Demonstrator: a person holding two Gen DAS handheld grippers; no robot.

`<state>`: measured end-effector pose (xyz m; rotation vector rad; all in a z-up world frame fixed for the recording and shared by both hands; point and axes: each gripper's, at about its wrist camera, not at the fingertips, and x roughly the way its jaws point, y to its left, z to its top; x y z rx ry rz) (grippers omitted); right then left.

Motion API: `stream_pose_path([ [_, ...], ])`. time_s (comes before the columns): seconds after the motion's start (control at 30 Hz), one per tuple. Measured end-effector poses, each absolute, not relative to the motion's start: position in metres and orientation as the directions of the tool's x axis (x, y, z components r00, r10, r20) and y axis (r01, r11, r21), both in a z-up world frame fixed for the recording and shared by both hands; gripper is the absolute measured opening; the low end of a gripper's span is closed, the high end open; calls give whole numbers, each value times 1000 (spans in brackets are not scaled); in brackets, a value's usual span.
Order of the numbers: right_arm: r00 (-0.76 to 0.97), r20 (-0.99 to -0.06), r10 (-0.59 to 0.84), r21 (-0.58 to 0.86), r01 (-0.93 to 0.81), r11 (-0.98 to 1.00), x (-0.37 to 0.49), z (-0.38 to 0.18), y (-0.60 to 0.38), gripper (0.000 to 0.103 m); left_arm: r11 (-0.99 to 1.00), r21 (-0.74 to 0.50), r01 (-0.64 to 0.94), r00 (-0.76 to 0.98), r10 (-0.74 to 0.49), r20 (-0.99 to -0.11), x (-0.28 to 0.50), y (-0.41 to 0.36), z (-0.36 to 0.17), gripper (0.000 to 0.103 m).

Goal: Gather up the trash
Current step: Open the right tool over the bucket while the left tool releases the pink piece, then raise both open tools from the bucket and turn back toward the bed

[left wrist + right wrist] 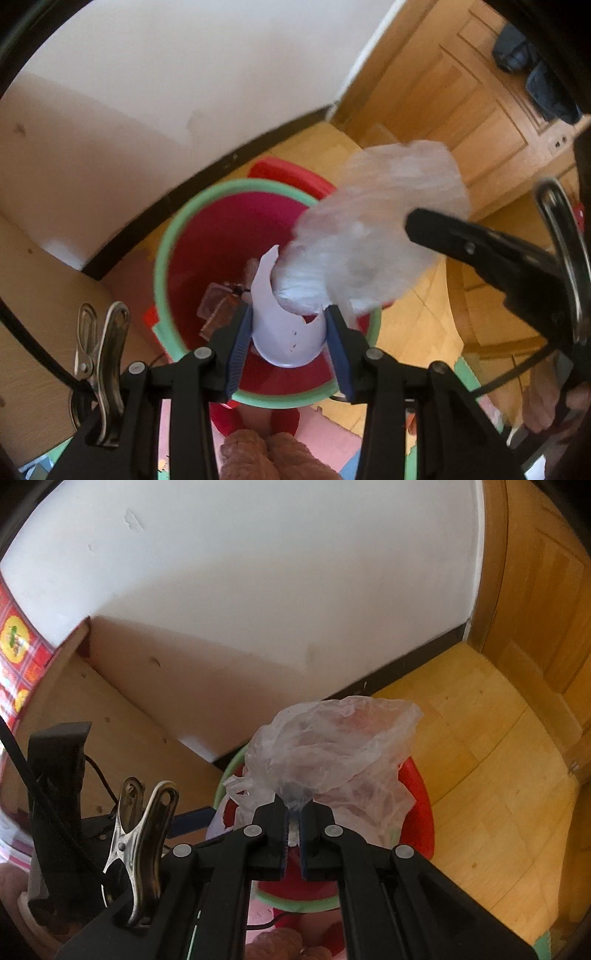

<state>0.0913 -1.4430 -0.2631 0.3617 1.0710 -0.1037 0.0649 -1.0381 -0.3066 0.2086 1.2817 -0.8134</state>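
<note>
Your left gripper (288,328) clamps the torn paper cup (284,332); your right gripper (293,823) pinches the plastic bag (328,746). Centre both over the red bin (221,236), then release.

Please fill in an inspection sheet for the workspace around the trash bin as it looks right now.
Surface: wooden floor, foam mats near the feet.
Job's things: red bin with green rim, wrappers inside; broken white cup; crumpled clear plastic bag.
Clutter: red lid behind the bin.
Grippers: left gripper shut on the cup above the bin; right gripper shut on the bag.
Cables: black cable at the left.
Surroundings: white wall, wooden door.
</note>
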Motion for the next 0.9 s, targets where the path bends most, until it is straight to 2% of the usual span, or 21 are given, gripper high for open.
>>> stream_pose_path([
  [0.07,463,-880,109,252,258,933,96,-273,-1446,8,705,-279,652,50,-407,-912,63,-1042,-311,42],
  [0.1,457,-882,112,253,261,932,96,-276,-1449,17,703,-272,657,52,-402,-914,62,-1043,-312,42],
  [0.17,446,-889,104,243,268,932,99,-280,-1452,26,703,-262,661,54,-393,-918,63,-1044,-313,45],
  [0.4,445,-889,103,245,274,930,106,-272,-1461,27,735,-255,628,64,-376,-924,70,-1046,-313,53],
  [0.73,444,-888,124,259,257,931,98,-261,-1462,27,788,-244,565,89,-352,-932,69,-1044,-299,54],
  [0.9,446,-885,130,259,242,935,87,-239,-1461,27,804,-248,540,114,-362,-925,56,-1044,-277,54],
])
